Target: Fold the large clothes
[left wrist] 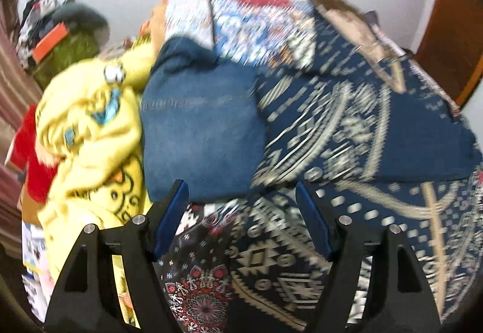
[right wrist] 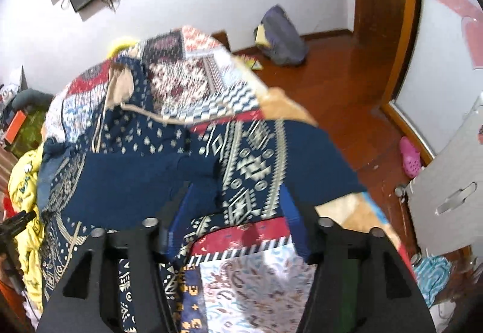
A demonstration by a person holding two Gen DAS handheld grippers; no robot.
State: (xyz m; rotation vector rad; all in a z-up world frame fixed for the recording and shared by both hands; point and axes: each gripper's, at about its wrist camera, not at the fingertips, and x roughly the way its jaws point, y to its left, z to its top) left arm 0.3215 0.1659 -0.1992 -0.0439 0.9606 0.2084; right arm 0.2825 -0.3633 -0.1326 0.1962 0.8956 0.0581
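A large navy garment with a cream geometric print [left wrist: 347, 127] lies spread over the bed, blurred in both views. My left gripper [left wrist: 240, 186] hovers open above its near edge, blue pads [left wrist: 175, 212] wide apart with nothing between them. Folded blue jeans [left wrist: 199, 133] lie just beyond it, to the garment's left. In the right wrist view the same navy garment [right wrist: 250, 164] covers the tips of my right gripper [right wrist: 238, 192]. Its fingers stand apart, and a loose fold of the cloth lies across the gap without being pinched.
A patchwork bedspread [right wrist: 187, 79] lies under the clothes. A crumpled yellow garment [left wrist: 90, 133] and a red cloth [left wrist: 33, 158] are piled at the left. Right of the bed are a wooden floor [right wrist: 332, 85], a grey bag [right wrist: 282, 40], a pink shoe [right wrist: 409, 156] and a white cabinet [right wrist: 452, 191].
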